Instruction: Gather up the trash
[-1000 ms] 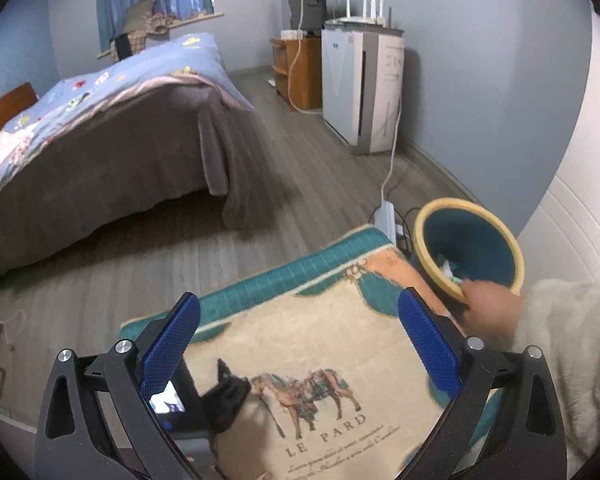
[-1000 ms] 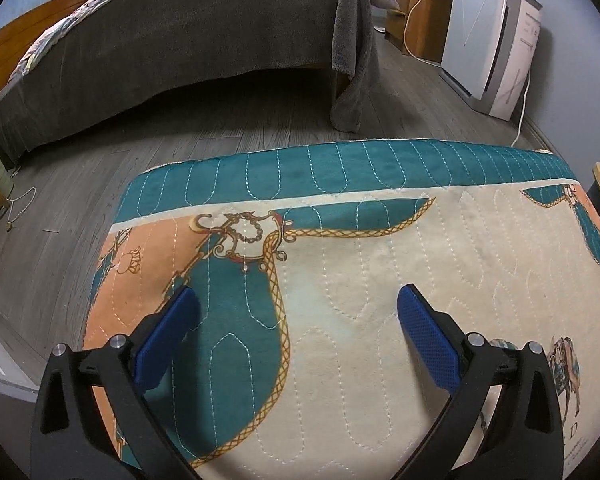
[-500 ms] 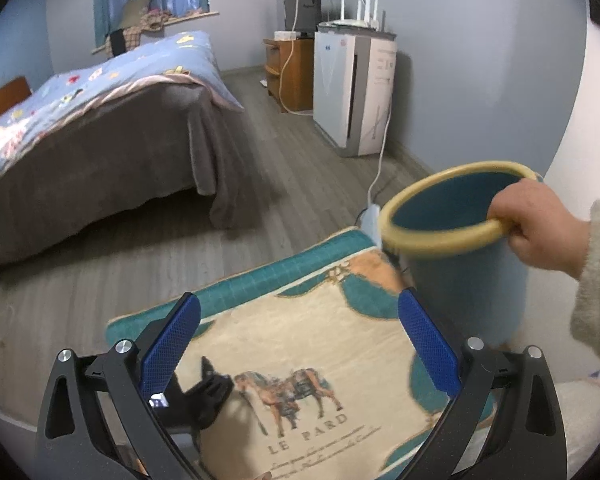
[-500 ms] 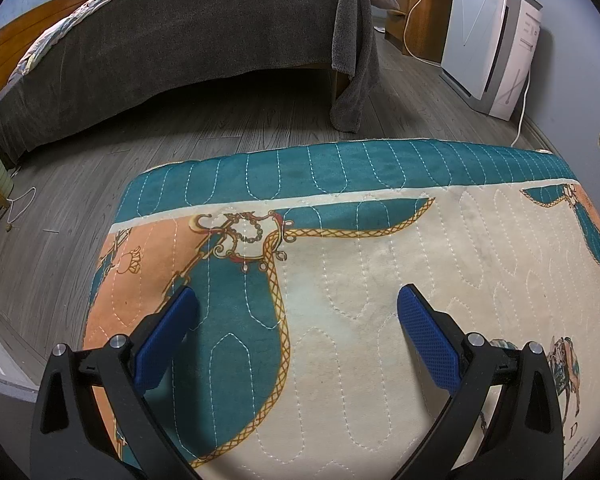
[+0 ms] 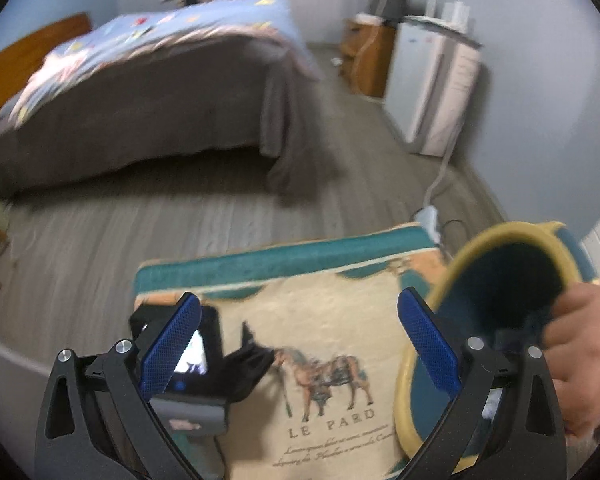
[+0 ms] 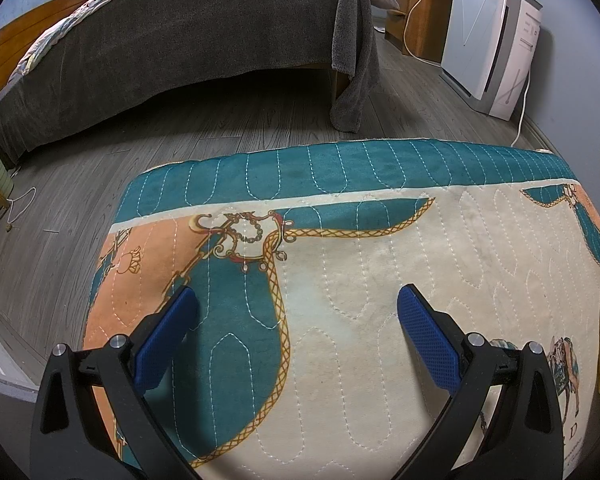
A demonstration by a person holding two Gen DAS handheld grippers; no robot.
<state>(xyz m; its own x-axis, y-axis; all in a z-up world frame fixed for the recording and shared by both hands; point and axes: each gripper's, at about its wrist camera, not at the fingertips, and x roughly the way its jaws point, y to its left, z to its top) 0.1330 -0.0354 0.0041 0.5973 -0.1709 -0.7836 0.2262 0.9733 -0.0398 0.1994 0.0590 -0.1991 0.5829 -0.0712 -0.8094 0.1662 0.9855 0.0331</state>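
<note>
beside the open, empty left claw, a hand tilts the bin: likely light, rigid; best gripped at its rim.

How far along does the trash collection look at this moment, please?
Barely begun. Done: nothing visibly collected. In hand: a bare hand tips the teal bin over the quilted mat; its contents are unclear. Both the left gripper and right gripper are open and empty. No trash visible.
</note>
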